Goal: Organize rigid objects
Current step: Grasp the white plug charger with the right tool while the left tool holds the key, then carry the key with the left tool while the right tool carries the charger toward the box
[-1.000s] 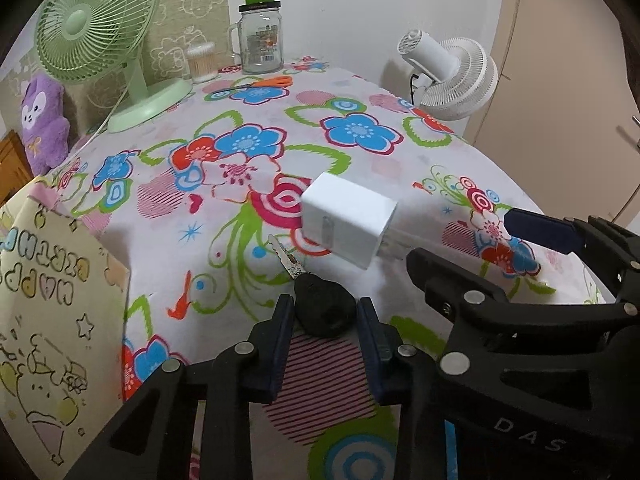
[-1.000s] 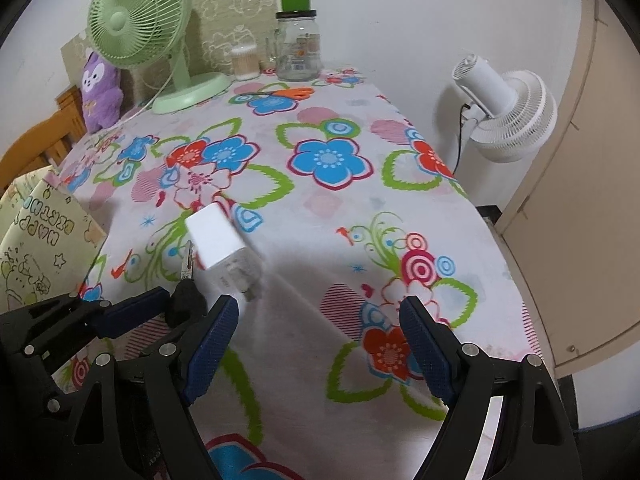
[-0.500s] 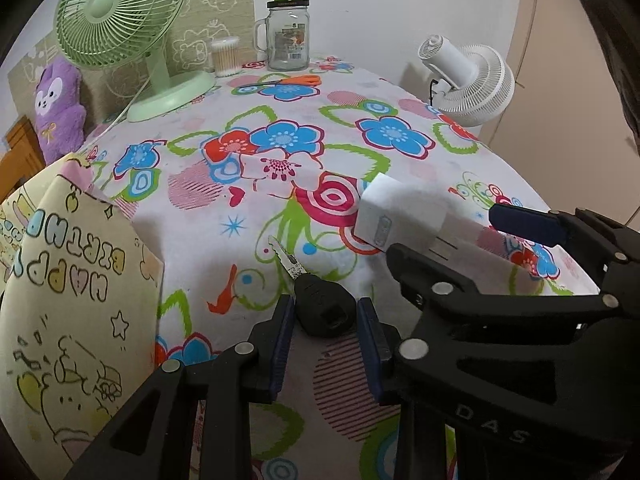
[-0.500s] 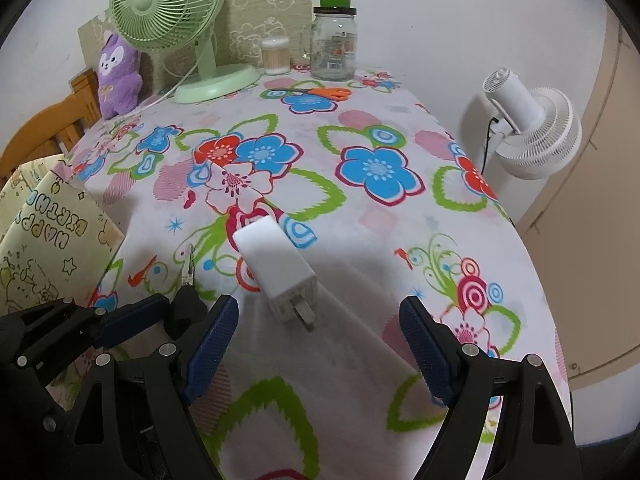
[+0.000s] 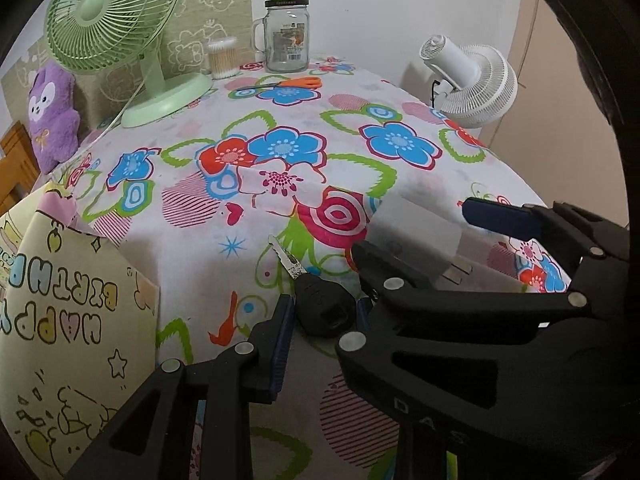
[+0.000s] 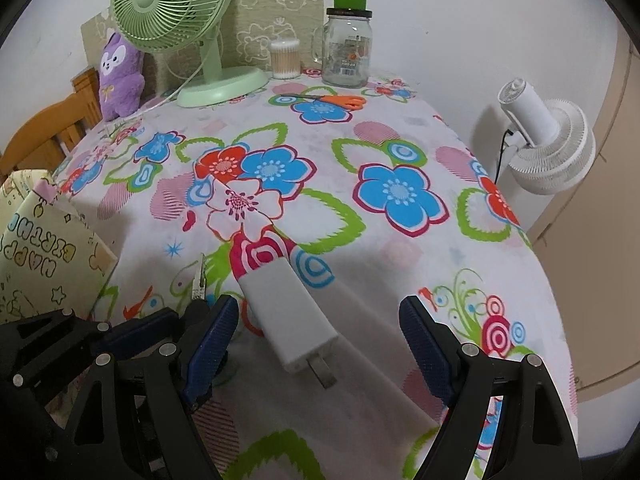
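A: Key [image 5: 320, 304], black head: where does it sit?

B: Flat on the flowered cloth of the worktop [image 5: 400, 184], near the front edge, metal blade pointing away from me. My left hand-held gripper [image 5: 322, 320] brackets the head, one blue pad on each side. I see the left pad just beside the head; the right pad is mostly hidden behind my other tool, so I cannot tell whether the jaws are clenched on it.

A: And the white charger [image 6: 290, 320]?

B: Lying on the cloth just right of the key, prongs toward me. My right hand-held gripper [image 6: 320, 340] is spread wide, released, fingers on either side of the charger and apart from it. Its left finger crosses in front of the left tool.

A: Other items noted?

B: Back of the worktop: green fan [image 6: 172, 4], cotton swab tub [image 6: 285, 58], glass jar [image 6: 347, 52] with a green cap, orange scissors [image 6: 332, 100]. Purple plush [image 6: 120, 76] at the left rear. Paper bag [image 5: 60, 320] printed "HAPPY BIRTHDAY" at the near left. White fan [image 6: 548, 148] stands off the right edge.
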